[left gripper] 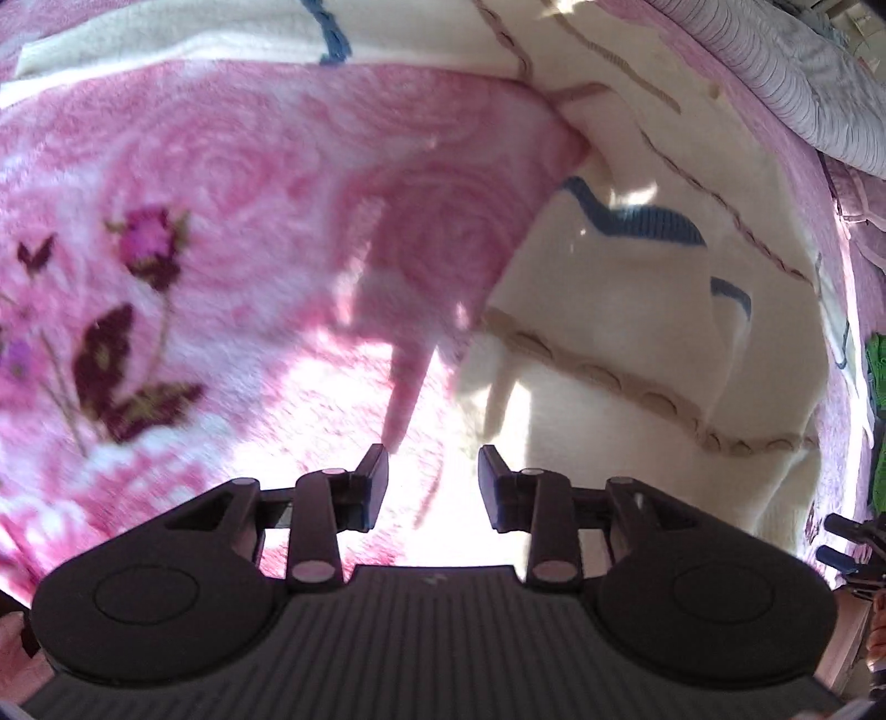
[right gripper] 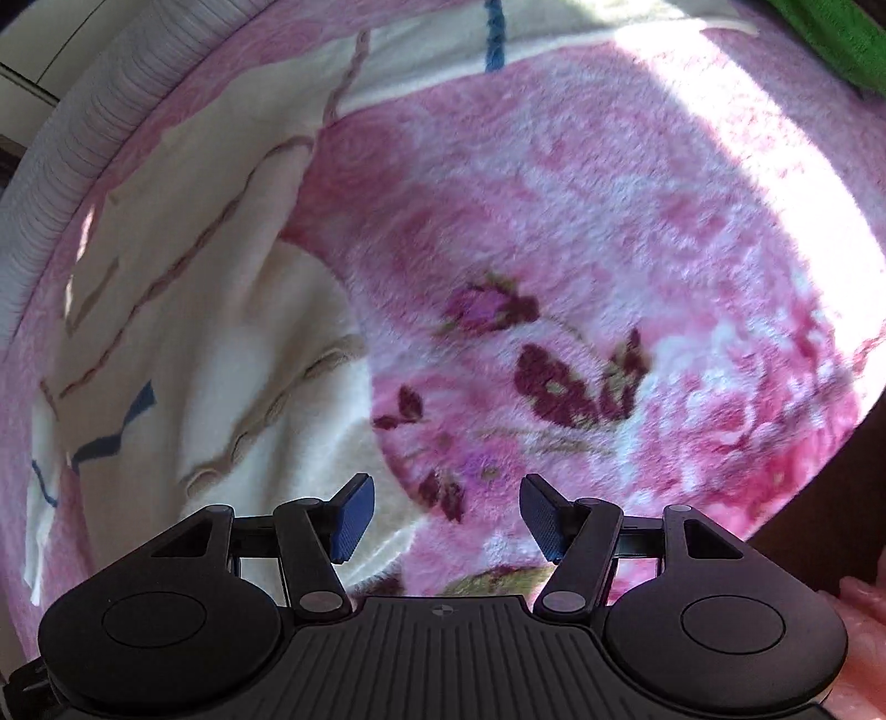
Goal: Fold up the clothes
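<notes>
A cream knitted garment (left gripper: 637,310) with blue and beige wavy stripes lies spread on a pink floral fleece blanket (left gripper: 221,232). Its folded edge runs across the right half of the left wrist view. My left gripper (left gripper: 433,471) hovers open above the blanket, just left of the garment's edge, with nothing between its fingers. In the right wrist view the same cream garment (right gripper: 210,310) lies at the left and the blanket (right gripper: 581,249) fills the rest. My right gripper (right gripper: 447,501) is open and empty over the line where garment and blanket meet.
A striped white-grey bedcover (left gripper: 786,72) runs along the far side, seen also as a striped bedcover (right gripper: 72,133) at upper left. Something green (right gripper: 830,39) lies at the top right corner. The right gripper's tool (left gripper: 853,543) shows at the left wrist view's right edge.
</notes>
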Tool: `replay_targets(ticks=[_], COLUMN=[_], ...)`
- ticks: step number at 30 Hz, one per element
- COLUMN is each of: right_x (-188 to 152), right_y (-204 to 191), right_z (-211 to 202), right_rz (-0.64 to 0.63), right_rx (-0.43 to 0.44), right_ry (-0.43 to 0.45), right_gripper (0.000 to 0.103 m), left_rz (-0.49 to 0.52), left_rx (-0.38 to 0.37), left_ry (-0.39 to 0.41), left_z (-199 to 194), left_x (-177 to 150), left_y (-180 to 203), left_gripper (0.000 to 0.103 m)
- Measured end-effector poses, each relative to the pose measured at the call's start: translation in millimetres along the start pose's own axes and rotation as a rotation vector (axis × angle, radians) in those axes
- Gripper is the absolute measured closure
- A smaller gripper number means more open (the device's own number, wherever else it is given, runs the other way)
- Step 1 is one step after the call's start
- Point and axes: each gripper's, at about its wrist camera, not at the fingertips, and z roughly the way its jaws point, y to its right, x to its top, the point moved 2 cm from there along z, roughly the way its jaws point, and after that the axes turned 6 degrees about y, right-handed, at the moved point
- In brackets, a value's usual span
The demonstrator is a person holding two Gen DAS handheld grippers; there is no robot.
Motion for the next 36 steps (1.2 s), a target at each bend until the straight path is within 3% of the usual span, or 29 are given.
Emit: replay_targets(ticks=[7,8,9,10,13,15,18,21,22,24,25,28,29,31,33,36], right_x=[-16,-16,-17,-17,-15,-5,3,-19,-29,-48,-50,-44,-41,-34,-30,-26], right_y=[12,10,8,5,-9,-16,-29,-53,-58,-48,-37,5,15,34,49,68], right_z=[39,39,38,34,8,-32,-103,-121,-120,-84,-67,-47,-45,-40,-34,-22], right_rz=[-0.005,-0.030,-0.054,-0.077,-0.202,-0.245,-0.358,-0.602,-0.682,-0.749,-0.708,-0.440,-0.355,-0.185,-0.061,0.063], right_rx=[0.141,0.154,0.169,0.193,0.197,0.194,0.256,0.233,0.212,0.066,-0.005,-0.008,0.033,0.113,0.182,0.202], right_ry=[-0.003,0.002,0.005,0.000,0.034,0.111,0.187,0.141,0.105,-0.067,-0.130,-0.166,-0.158,-0.142,-0.112,-0.060], right_gripper=[0.044,0.074,0.095,0.100,0.101,0.101,0.101,0.101,0.098,0.087,0.083,0.077,0.068,0.057,0.056,0.056], left_rz=[-0.015,0.002,0.019,0.036,0.066,0.084,0.111,0.138,0.124,0.086,0.084,0.087,0.087,0.071,0.037,-0.008], left_rx=[-0.025,-0.040,-0.055,-0.070,-0.084,-0.052,-0.004,0.045,0.080,0.127,0.135,0.134,0.124,0.105,0.080,0.052], left_ry=[0.081,0.089,0.097,0.105,0.147,0.154,0.164,0.173,0.136,0.064,0.065,0.096,0.106,0.133,0.148,0.162], left_z=[12,12,12,11,-13,-30,-54,-79,-73,-53,-52,-54,-55,-55,-51,-39], left_x=[-18,-19,-19,-19,-19,-23,-29,-35,-44,-55,-59,-65,-63,-56,-49,-41], left_y=[15,22,28,35,43,41,38,35,29,20,17,12,12,13,14,13], left_gripper=[0.071,0.091,0.097,0.097,0.098,0.098,0.098,0.097,0.097,0.097,0.097,0.087,0.077,0.076,0.072,0.068])
